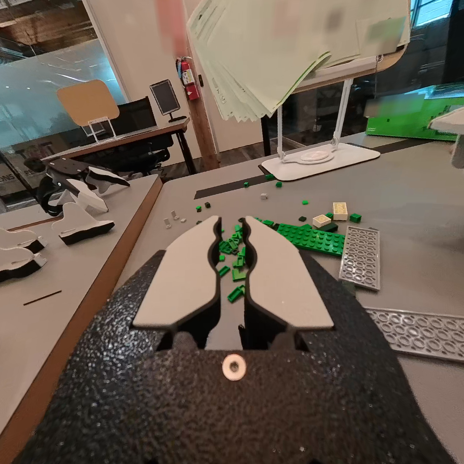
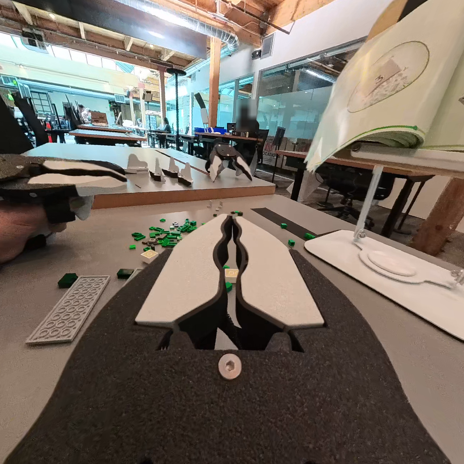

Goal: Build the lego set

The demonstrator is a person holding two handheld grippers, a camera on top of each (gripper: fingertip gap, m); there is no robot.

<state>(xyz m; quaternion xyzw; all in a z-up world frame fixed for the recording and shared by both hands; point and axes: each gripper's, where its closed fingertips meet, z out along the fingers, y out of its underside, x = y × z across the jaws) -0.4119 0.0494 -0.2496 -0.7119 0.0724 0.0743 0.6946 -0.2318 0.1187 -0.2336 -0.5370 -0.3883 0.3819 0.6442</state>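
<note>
A loose heap of small green lego pieces [image 1: 234,248] lies on the grey tabletop [image 1: 414,200], seen through the gap of the left tongs [image 1: 233,221]. Those tongs hover above the heap with their tips slightly apart, gripping nothing. Just right of the heap lies a flat green plate [image 1: 313,238], studs up. Beyond its far right end sit two cream bricks [image 1: 331,213] and a few single green pieces. Right of the green plate, a grey plate [image 1: 360,256] lies upside down, and a second grey plate [image 1: 419,334] lies nearer, at the right edge.

The right tongs [image 2: 232,218] are nearly closed, tips almost touching, and hold nothing; a cream brick [image 2: 231,273] shows on the tabletop through their gap. At the far left of the right wrist view, the left tongs [image 2: 120,175] reach in, held by a hand [image 2: 15,233].

Far right stands a white stand [image 2: 376,276], carrying an open instruction booklet [image 1: 276,62]. On a neighbouring table to the left lie spare tongs [image 1: 75,185].
</note>
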